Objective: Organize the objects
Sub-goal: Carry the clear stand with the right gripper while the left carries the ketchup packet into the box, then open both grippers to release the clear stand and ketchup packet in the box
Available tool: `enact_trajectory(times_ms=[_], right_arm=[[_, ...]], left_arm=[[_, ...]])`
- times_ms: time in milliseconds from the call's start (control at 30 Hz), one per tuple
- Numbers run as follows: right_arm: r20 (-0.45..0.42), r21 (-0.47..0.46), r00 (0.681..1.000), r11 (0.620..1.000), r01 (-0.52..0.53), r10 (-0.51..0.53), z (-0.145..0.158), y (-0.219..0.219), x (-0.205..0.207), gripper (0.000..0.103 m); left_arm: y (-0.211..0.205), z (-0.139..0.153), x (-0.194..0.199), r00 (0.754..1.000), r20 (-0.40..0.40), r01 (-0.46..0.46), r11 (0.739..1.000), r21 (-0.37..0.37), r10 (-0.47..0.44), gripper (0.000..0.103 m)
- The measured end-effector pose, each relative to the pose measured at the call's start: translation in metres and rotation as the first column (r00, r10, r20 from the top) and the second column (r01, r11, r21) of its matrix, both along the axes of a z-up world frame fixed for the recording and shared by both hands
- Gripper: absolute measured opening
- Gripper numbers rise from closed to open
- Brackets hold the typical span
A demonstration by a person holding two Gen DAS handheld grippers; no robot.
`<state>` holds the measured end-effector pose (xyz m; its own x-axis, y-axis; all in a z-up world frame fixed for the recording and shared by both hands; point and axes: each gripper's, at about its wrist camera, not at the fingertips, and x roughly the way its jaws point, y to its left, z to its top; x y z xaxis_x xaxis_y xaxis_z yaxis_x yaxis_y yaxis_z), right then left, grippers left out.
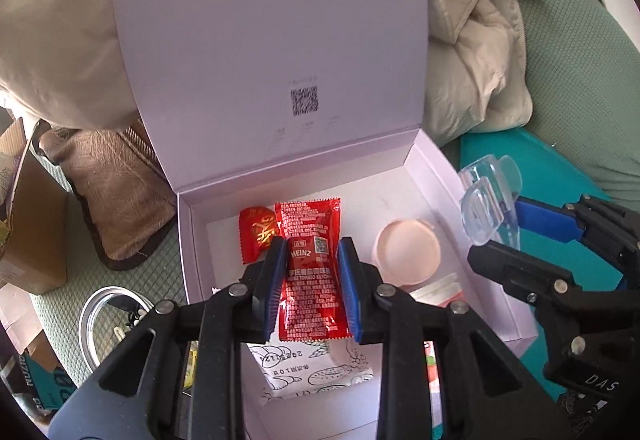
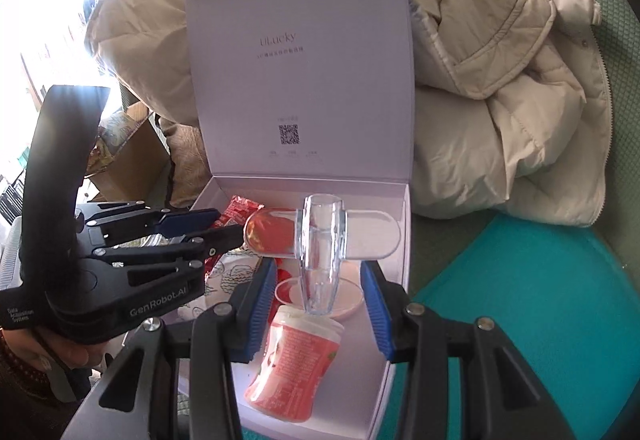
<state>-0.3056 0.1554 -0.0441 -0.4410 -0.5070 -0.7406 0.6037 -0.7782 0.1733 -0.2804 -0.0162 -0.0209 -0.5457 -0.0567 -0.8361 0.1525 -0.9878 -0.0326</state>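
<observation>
Green quilted upholstery and a rumpled beige puffer jacket [image 2: 500, 51] lie behind an open pale-lilac box [image 1: 192, 240], whose near edge is cut off by the claws. Left claw [image 1: 312, 292] pinches a glossy red crinkle-edged ketchup sachet [image 1: 310, 272] above the box floor. Right claw [image 2: 320, 304] has its blue ribbed pads spread, yet carries a clear plastic piece [image 2: 322, 260]; the contact is hard to make out. Inside lie a round pink lid [image 1: 406, 254] and a pink bottle [image 2: 296, 364].

surface: green quilted cover [image 1: 560, 51] | on it: open white box [image 1: 424, 163], beige jacket [image 2: 500, 59], teal mat [image 2: 520, 300], brown cushion [image 1: 108, 191]
</observation>
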Motion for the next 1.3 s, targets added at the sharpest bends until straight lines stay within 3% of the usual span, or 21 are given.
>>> enact_trajectory(times_ms=[267,500,633,767,1200,1300], right_arm=[[0.001,0.044,1.0,0.999,0.008,-0.008,-0.014,-0.01,-0.01,0.044],[-0.002,0.06,1.0,0.998,0.023,-0.023,-0.024,-0.016,-0.013,0.044],[0.019,0.072,1.0,0.997,0.015,-0.016,-0.029,-0.022,-0.015,0.044],[0.02,0.101,1.0,0.995,0.004,-0.006,-0.03,-0.025,-0.017,0.044],[0.064,0.135,0.997,0.99,0.043,-0.052,-0.036,-0.023,-0.021,0.045],[0.061,0.159,0.995,0.985,0.073,-0.084,-0.038,-0.029,-0.022,0.056]], left_arm=[[-0.004,-0.012,0.001,0.999,0.019,-0.041,0.999,0.009,0.041,0.025],[-0.004,-0.022,-0.009,0.997,0.023,-0.075,0.996,-0.051,0.076,0.025],[-0.007,-0.028,-0.013,0.995,0.042,-0.085,0.995,-0.043,0.086,0.025],[-0.014,-0.035,-0.016,0.994,0.067,-0.09,0.996,0.01,0.089,0.025],[-0.006,-0.037,-0.016,0.993,0.082,-0.082,0.997,-0.011,0.083,0.031],[-0.001,-0.039,-0.017,0.993,0.101,-0.064,0.998,-0.015,0.065,0.034]])
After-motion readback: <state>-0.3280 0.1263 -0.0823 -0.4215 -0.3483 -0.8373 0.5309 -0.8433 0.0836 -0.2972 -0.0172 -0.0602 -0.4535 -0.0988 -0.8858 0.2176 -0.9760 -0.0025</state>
